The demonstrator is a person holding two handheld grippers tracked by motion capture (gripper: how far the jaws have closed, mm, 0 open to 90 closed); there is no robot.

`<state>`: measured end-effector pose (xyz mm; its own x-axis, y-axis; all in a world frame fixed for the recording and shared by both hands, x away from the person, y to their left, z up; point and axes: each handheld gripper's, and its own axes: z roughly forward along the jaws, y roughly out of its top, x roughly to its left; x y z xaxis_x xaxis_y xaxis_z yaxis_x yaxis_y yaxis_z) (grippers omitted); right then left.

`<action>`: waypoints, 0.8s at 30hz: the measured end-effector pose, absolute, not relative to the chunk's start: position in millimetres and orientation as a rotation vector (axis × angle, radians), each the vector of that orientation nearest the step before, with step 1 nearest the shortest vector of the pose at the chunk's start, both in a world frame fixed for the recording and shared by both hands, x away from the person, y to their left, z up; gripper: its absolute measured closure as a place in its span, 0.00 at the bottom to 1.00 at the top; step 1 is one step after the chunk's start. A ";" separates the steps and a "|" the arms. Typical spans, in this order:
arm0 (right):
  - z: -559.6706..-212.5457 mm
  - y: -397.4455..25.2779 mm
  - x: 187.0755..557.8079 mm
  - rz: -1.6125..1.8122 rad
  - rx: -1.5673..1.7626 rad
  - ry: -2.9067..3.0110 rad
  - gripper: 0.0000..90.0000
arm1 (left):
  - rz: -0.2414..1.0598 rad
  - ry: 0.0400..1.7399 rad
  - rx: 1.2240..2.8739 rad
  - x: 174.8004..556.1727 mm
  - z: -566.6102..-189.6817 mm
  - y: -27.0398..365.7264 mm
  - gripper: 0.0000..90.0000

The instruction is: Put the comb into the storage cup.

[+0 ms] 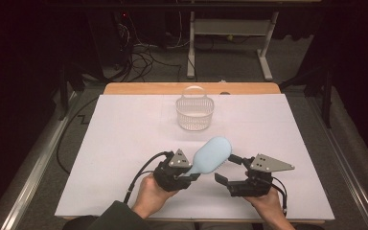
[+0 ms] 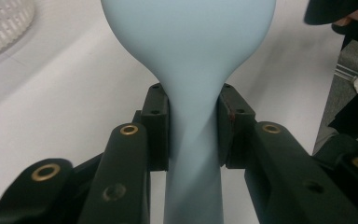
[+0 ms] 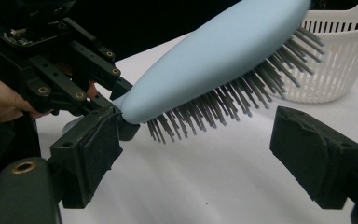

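My left gripper [image 1: 186, 175] is shut on the thin handle of a pale blue hairbrush [image 1: 212, 155], which is lifted off the white table top [image 1: 124, 143] with its head slanting up to the right. In the left gripper view both pads clamp the handle [image 2: 193, 140] and the smooth back of the head [image 2: 189, 42] faces the camera. My right gripper [image 1: 226, 168] stands open just right of the brush. In the right gripper view its gripper [image 3: 200, 158] gapes below the dark bristles [image 3: 223, 100], not touching them. The other gripper [image 3: 65, 70] holds the handle at the left.
A white slotted basket [image 1: 195, 113] with a hoop handle stands at the back middle of the table, beyond the brush, and shows as the basket [image 3: 335, 60] behind the brush head. The table's wooden far edge [image 1: 139, 88] and floor cables lie farther back.
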<state>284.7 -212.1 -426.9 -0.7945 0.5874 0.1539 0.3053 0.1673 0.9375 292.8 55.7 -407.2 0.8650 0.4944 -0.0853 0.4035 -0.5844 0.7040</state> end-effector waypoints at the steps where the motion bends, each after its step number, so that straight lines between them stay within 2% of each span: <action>1: -427.0 -211.4 285.7 1.676 0.872 2.202 0.18 | 0.151 0.644 2.266 292.5 -407.1 54.2 0.75; 24: -419.9 -198.6 307.6 1.784 1.028 2.201 0.22 | 0.170 0.631 2.232 290.7 -403.6 43.5 0.75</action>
